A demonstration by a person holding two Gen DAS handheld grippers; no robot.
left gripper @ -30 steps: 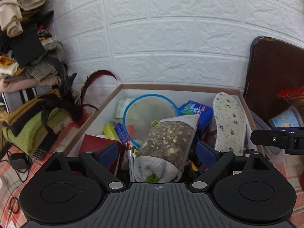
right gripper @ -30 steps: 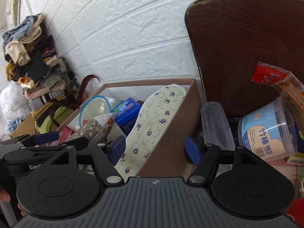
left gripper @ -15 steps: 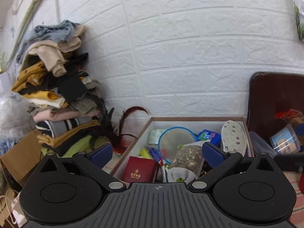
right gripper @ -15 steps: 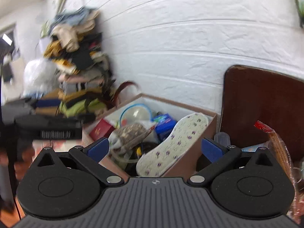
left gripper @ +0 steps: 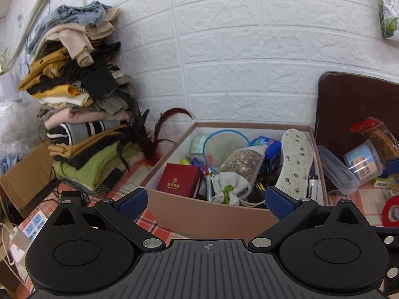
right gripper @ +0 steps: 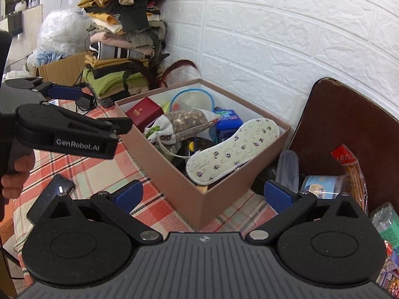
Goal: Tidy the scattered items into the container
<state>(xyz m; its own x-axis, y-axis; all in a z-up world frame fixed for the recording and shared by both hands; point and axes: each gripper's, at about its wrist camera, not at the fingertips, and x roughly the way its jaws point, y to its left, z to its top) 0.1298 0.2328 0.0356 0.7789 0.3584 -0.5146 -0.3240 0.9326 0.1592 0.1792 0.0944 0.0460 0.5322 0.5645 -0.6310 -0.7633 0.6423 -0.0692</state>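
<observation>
Both tongs (left gripper: 206, 200) (right gripper: 203, 195) have backed away from the cardboard box (left gripper: 212, 215), wide and empty; next, reach slowly for the clear tub (left gripper: 362, 160) at 3 o'clock.

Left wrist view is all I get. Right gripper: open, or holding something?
Observer: The right gripper is open, with nothing between its fingers.
Operator: Anything loose near it that I can't see?
Observer: A dark phone-like slab lies on the checked cloth, left of the box.
Operator: And on the far right?
Observer: A green packet sits outside the box, at the edge of the right wrist view.
</observation>
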